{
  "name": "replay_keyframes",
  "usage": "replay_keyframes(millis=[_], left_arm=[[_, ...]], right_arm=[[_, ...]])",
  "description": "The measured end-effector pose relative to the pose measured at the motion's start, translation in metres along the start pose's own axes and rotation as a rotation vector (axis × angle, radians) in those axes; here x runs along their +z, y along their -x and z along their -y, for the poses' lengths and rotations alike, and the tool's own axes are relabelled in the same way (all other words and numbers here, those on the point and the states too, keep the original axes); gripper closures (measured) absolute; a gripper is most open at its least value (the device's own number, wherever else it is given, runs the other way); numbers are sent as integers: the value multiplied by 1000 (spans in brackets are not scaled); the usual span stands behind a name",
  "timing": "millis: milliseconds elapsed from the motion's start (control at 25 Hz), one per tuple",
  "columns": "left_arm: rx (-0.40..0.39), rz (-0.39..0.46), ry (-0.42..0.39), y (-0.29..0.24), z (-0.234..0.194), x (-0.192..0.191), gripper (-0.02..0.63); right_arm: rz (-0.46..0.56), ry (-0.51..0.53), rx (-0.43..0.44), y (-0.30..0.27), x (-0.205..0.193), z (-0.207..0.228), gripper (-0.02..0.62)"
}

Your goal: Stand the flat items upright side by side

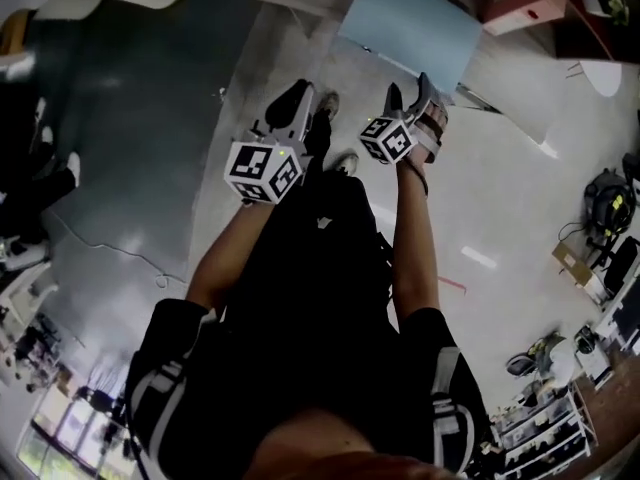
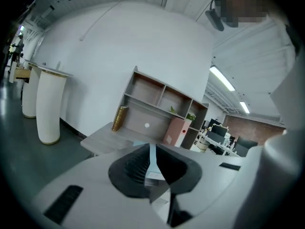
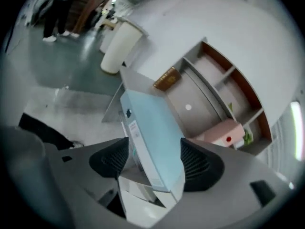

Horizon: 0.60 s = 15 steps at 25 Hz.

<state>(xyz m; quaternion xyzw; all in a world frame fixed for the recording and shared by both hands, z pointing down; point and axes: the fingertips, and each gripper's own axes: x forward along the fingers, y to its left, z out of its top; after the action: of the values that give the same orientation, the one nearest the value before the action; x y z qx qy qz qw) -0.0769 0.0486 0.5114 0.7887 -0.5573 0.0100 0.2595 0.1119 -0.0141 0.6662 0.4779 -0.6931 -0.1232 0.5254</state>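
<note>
A light-blue flat file (image 1: 410, 30) with a white labelled spine is off the desk, held in my right gripper (image 1: 412, 93). In the right gripper view the file (image 3: 152, 128) fills the space between the wide-set jaws of that gripper (image 3: 155, 162), tilted and pointing toward the grey desk (image 3: 125, 82). My left gripper (image 1: 300, 100) hangs beside it on the left, jaws drawn together. In the left gripper view only a thin slit shows at that gripper (image 2: 152, 165), with nothing in it. On the desk stands a wooden shelf unit (image 2: 157, 101) with a pink file box (image 2: 174, 130) and a gold-brown book (image 2: 119, 118).
The shelf unit (image 3: 217, 87) holds the pink box (image 3: 221, 132) and the brown book (image 3: 166, 78). A white ribbed column (image 2: 47, 106) stands on the floor left of the desk. My own legs and shoes (image 1: 330, 108) are below the grippers. People (image 3: 57, 13) stand far off.
</note>
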Motion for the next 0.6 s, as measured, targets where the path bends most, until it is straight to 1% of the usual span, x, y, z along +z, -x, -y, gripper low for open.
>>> replay_keyframes(millis=[120, 200, 280, 400, 480, 600], left_arm=[[-52, 45, -12, 11, 19, 13, 551], [-74, 72, -5, 11, 21, 20, 551], [-86, 91, -3, 11, 15, 26, 550], [-100, 91, -17, 15, 1, 33, 551], [-112, 84, -32, 16, -9, 39, 551], [-117, 62, -25, 11, -30, 45, 551]], right_arm=[[-10, 207, -5, -26, 16, -32, 244], [-29, 286, -11, -47, 23, -46, 239], [-47, 336, -15, -68, 30, -59, 228], [-78, 398, -27, -87, 44, -69, 204], [-98, 413, -50, -99, 51, -70, 188], [-116, 407, -63, -116, 59, -69, 183]])
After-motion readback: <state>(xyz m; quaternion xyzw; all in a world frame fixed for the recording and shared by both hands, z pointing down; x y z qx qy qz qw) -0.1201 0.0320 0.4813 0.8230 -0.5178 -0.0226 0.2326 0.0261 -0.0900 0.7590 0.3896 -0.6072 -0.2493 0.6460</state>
